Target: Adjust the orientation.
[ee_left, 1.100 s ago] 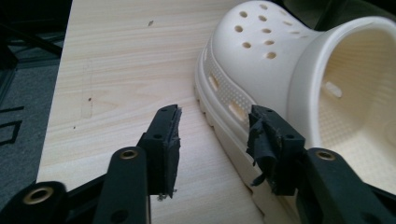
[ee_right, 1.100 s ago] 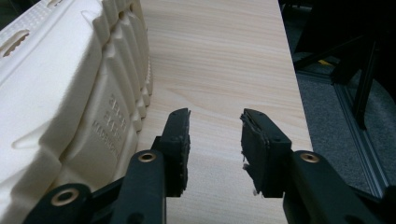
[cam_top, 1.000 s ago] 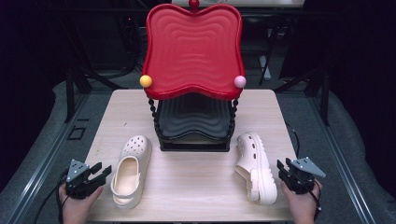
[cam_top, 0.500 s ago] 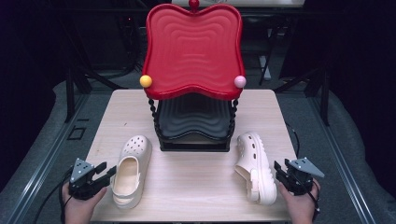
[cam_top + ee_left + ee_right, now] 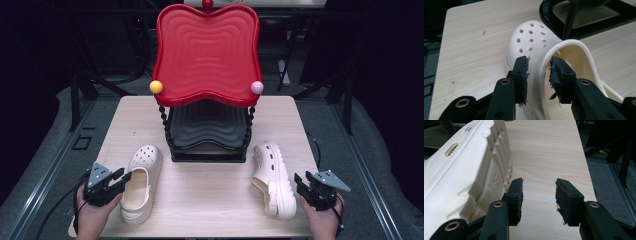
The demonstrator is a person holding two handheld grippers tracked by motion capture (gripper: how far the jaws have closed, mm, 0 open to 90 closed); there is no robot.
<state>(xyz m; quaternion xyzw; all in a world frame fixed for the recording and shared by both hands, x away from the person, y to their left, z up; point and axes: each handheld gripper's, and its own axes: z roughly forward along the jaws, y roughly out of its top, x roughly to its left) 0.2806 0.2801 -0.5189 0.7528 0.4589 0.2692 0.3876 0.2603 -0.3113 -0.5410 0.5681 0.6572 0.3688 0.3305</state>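
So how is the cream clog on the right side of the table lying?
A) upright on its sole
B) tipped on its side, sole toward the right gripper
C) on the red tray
B: the right clog lies on its side, ridged sole facing the right gripper.

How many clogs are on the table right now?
2: an upright clog front left by the left gripper; a clog on its side front right.

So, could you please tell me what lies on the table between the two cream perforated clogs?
In the high view, only bare light wood tabletop separates the left cream clog from the right cream clog.
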